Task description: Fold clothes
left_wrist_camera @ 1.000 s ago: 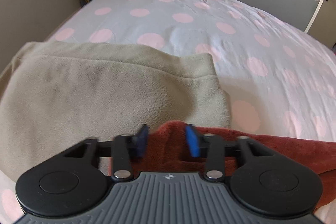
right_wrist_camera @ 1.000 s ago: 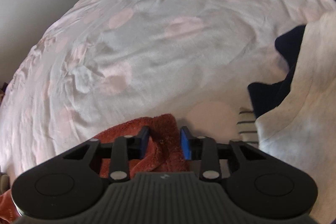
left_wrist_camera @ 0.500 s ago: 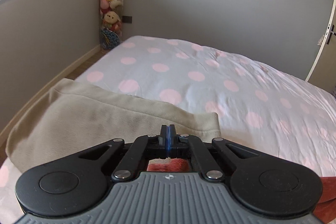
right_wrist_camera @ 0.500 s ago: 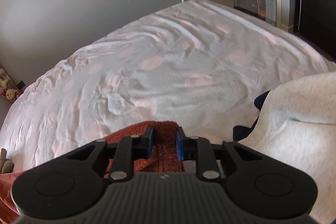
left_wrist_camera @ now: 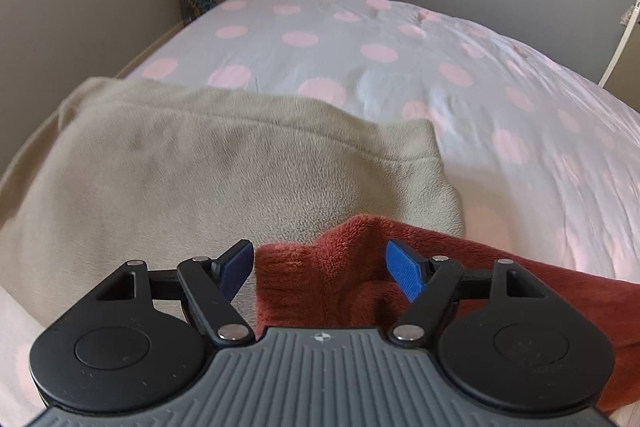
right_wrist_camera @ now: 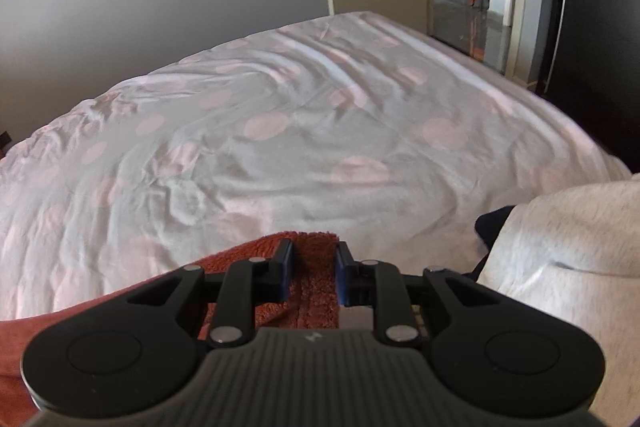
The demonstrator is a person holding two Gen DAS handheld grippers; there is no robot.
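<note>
No readable text, labels, brands or numbers in either view. Only small embossed emblems on the gripper housings, too tiny to make out.

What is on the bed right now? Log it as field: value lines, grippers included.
surface: bed with pink-dotted cover
item being folded: rust-red fleece
left gripper: open, fleece edge bunched between the fingers
right gripper: fingers on either side of a fleece ridge; grip unclear
left neighbour: beige fleece, flat
right neighbours: light grey garment over a dark navy garment
</note>
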